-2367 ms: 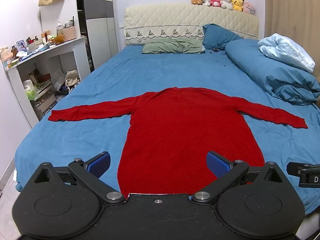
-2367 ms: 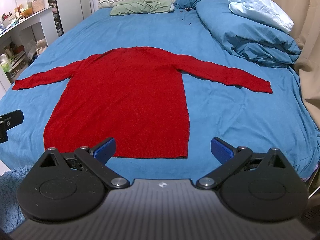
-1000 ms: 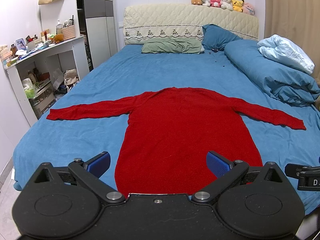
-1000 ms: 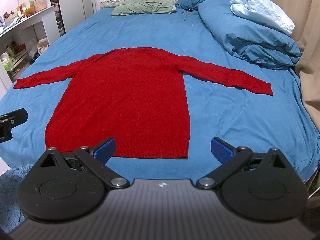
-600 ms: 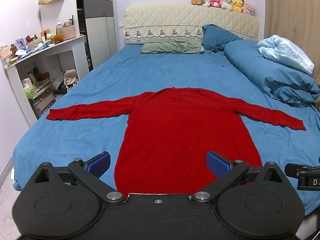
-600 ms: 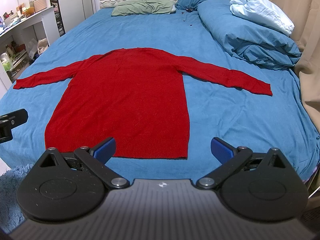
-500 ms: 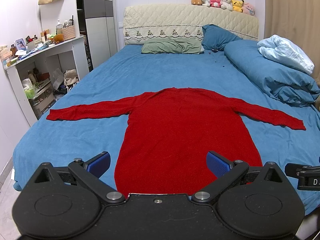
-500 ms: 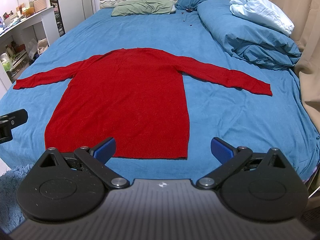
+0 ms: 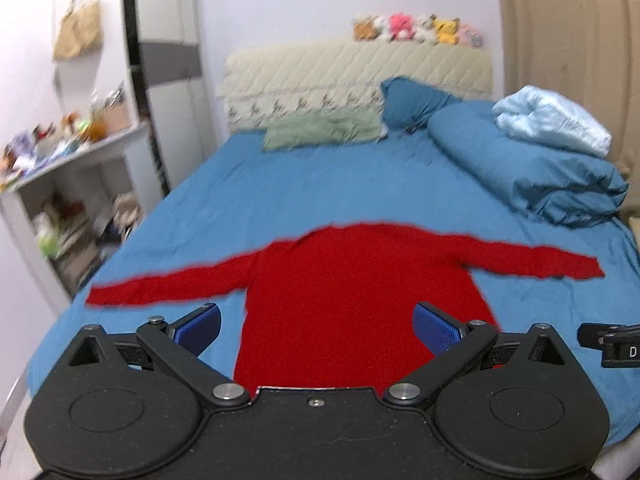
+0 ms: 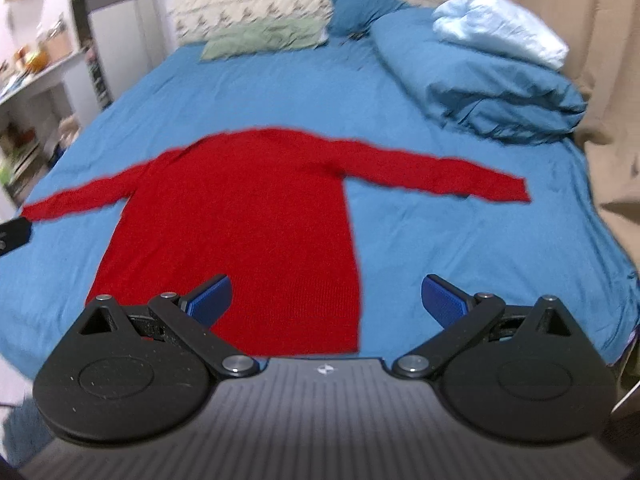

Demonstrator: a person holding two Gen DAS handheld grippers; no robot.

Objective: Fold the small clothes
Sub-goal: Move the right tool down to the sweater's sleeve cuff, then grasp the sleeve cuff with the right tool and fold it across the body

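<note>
While both tools hang above the near end of the bed, nothing is gripped: the left gripper has its blue pads spread wide with only air between them, and the right gripper is spread just as wide. The red sweater lies flat on the blue sheet, neck toward the headboard, hem nearest the cameras, both sleeves stretched straight out to the sides. Both views are motion-blurred, so fine detail of the knit and hem cannot be read. Principal risk, as a judgement: a pad closing on the knit may also catch the sheet beneath it — the two lie in full contact — and a lift would then drag bedding and skew the garment. A second risk is a single-layer pinch at the hem or a cuff, which would separate front from back and produce a crooked fold. The left sleeve ends near the bed's left edge, so a careless pull could slide that cuff over the side. The right sleeve ends near the rolled blue duvet but apart from it; a wide sweep there could snag the bedding. Open sheet lies beyond the neck toward the pillows, and beside the body below each sleeve — ample room for folding inward.
</note>
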